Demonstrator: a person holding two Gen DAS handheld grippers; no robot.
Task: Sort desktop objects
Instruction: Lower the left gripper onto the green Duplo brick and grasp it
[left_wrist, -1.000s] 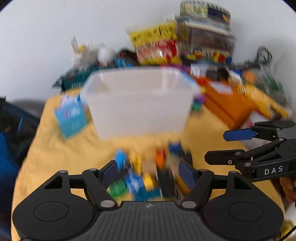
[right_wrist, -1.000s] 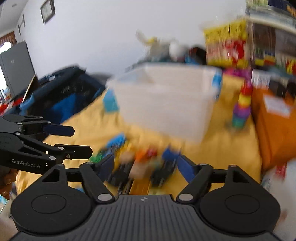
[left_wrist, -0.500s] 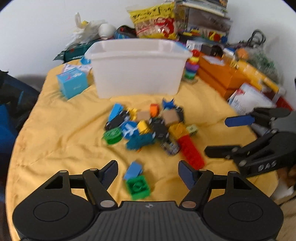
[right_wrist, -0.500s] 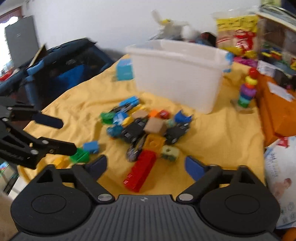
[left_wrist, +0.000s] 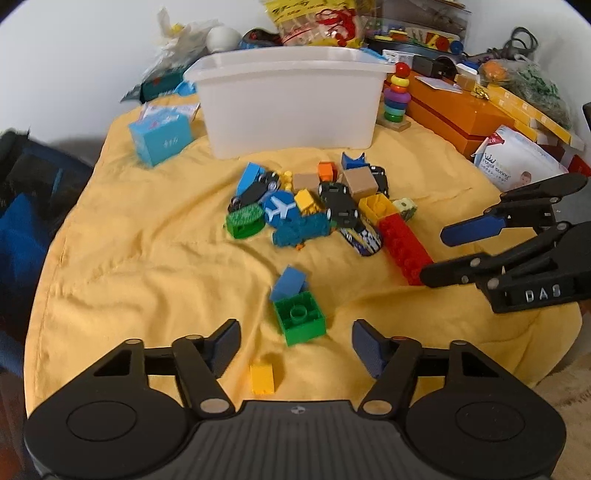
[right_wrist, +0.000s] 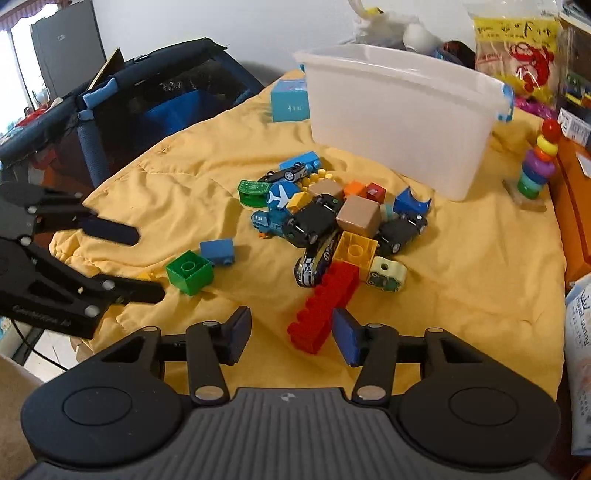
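Note:
A heap of toy bricks and small cars (left_wrist: 317, 206) lies on the yellow cloth (left_wrist: 155, 258), in front of a white plastic bin (left_wrist: 291, 103). A long red brick (right_wrist: 325, 306) reaches from the heap toward my right gripper (right_wrist: 291, 332), which is open and empty just short of it. A green brick (left_wrist: 300, 317) and a blue brick (left_wrist: 288, 282) lie apart from the heap, just ahead of my open, empty left gripper (left_wrist: 295, 343). A small yellow brick (left_wrist: 263, 377) sits between the left fingers. Each gripper shows in the other's view, the right gripper (left_wrist: 465, 254) and the left gripper (right_wrist: 125, 258).
A light blue box (left_wrist: 161, 140) stands left of the bin and a ring-stacking toy (left_wrist: 396, 98) right of it. Orange boxes (left_wrist: 454, 110), a wipes pack (left_wrist: 517, 162) and assorted clutter fill the right and back. A dark playpen (right_wrist: 140, 103) stands beside the table's left edge.
Both grippers have pulled back and risen from close over the toy heap. The bin and heap now look farther away, and the green, blue and yellow loose bricks have come into view.

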